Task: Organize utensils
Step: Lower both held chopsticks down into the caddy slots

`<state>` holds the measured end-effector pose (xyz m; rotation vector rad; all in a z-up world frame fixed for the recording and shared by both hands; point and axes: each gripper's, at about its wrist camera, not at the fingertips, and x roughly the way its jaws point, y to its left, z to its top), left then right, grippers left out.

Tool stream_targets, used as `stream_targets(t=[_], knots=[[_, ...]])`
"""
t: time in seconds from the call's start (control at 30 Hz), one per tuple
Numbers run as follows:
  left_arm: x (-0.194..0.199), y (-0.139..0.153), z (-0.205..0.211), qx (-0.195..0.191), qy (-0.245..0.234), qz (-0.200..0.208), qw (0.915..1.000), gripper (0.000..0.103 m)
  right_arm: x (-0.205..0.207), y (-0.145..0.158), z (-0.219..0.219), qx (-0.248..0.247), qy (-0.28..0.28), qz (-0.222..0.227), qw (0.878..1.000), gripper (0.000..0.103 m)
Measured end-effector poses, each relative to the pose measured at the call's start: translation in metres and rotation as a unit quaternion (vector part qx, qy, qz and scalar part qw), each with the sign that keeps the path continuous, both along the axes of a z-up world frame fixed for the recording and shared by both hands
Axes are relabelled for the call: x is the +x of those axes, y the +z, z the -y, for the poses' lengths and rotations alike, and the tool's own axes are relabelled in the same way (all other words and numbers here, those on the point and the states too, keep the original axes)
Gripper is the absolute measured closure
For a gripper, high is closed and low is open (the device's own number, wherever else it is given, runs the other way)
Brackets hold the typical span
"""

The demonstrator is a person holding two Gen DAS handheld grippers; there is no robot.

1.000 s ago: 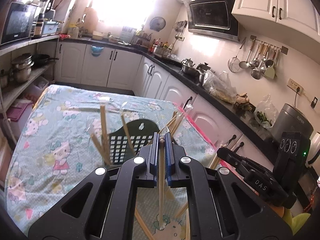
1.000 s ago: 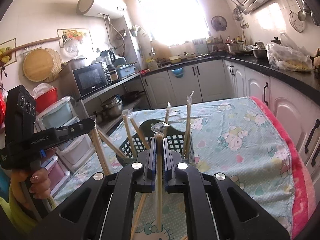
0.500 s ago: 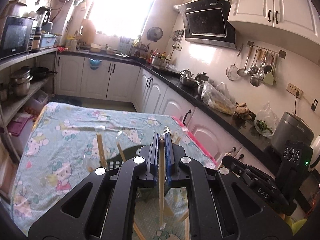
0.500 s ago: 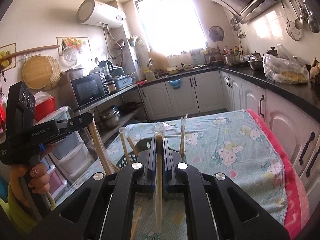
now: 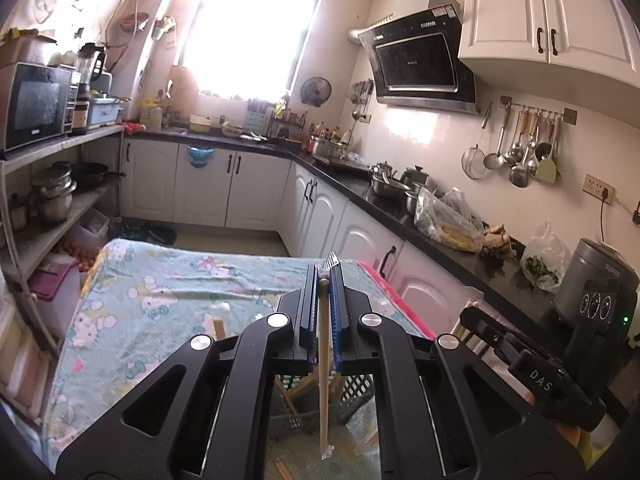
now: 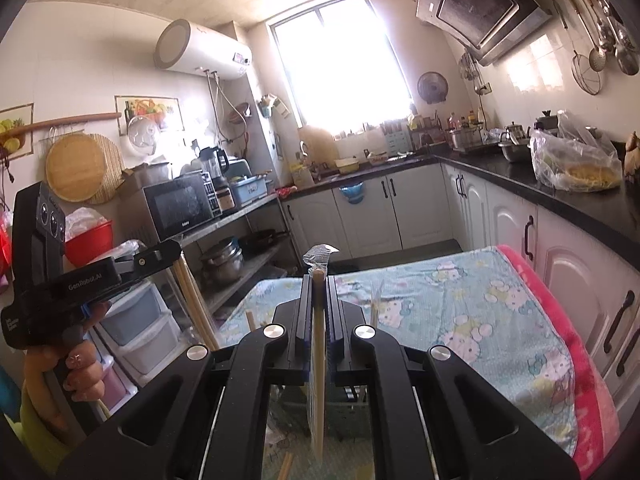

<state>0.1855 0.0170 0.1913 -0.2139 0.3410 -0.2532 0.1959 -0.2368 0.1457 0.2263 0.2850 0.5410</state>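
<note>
My left gripper [image 5: 323, 280] is shut on a wrapped pair of wooden chopsticks [image 5: 323, 380] that hangs upright between the blue pads, high above the table. My right gripper [image 6: 319, 284] is shut on another wrapped pair of chopsticks [image 6: 318, 380], also upright. The dark mesh utensil basket [image 5: 352, 396] sits below, mostly hidden behind the left gripper body; it also shows in the right wrist view [image 6: 340, 412]. Chopstick tops [image 6: 374, 312] stick up from it. The left gripper appears at the left of the right wrist view [image 6: 160, 256], its chopsticks hanging down.
The table has a Hello Kitty cloth [image 5: 160, 300] with a pink edge [image 6: 568, 340]. White cabinets and a black counter [image 5: 400, 212] run along the right. Shelves with pots [image 5: 56, 196] and storage drawers [image 6: 136, 328] stand on the left. Loose chopsticks [image 5: 284, 470] lie on the table below.
Both grippers have risen with their chopsticks still clamped. The basket and the chopsticks standing in it have dropped low in both views and are now mostly hidden.
</note>
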Motion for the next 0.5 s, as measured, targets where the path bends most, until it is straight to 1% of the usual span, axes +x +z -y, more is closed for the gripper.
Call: stream_targets(t=[0.27, 0.5], knots=[[0.002, 0.016, -0.012, 0.004, 0.024, 0.023, 0.9994, 0.1, 0.008, 0.015, -0.002, 0.003, -0.007, 0.017, 1.0, 0.097], [0.009, 0.022, -0.015, 0.026, 0.054, 0.036, 0.9976, 0.1, 0.016, 0.027, -0.004, 0.005, -0.02, 0.036, 0.999, 0.097]])
